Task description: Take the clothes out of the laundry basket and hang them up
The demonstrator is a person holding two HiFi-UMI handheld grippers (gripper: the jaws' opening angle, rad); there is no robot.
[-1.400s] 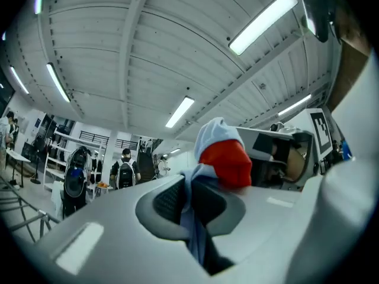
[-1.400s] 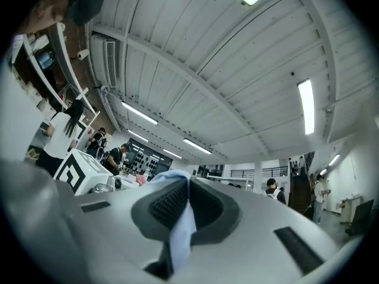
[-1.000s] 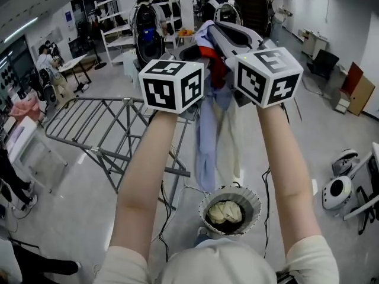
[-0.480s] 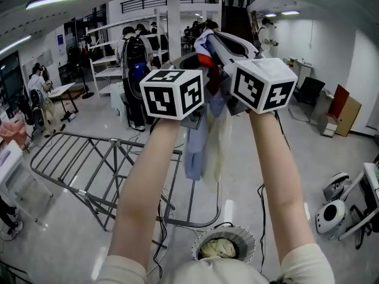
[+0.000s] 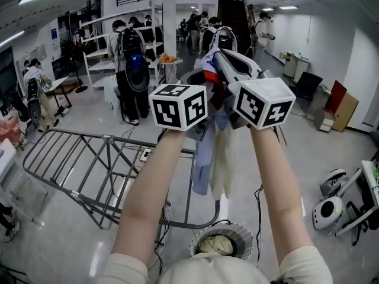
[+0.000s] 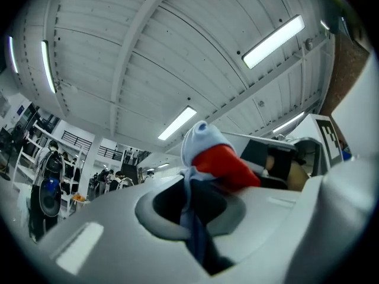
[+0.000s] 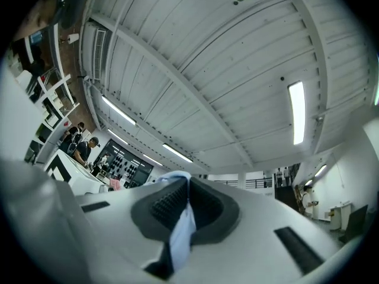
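Tongs in both hands are clenched on one bundle of clothing, held up in front of the person at the end of two outstretched forearms. The left tongs pinch a strip of pale blue cloth. It runs up through the gap between the jaws and bunches above them into a rounded blue fold with a bright red patch on its side. The right tongs grip a thinner band of the same pale blue cloth, drawn flat between the ribbed dark pads and folding over their top edge.

In the head view the two tongs sit just beside each other. The clothing is gathered between and ahead of them in a knot of blue, red and dark cloth. Below the tongs it falls in two limp lengths, a pale blue one on the left and a cream-white one touching it on the right. Both are creased and hang free, well above the floor. Whether they are one garment or two cannot be told.

Under them, near the person's body, stands the round laundry basket with a grey rim, and more crumpled cream cloth lies inside it. A grey metal drying rack stands unfolded to the left of the hanging clothing, apart from it.
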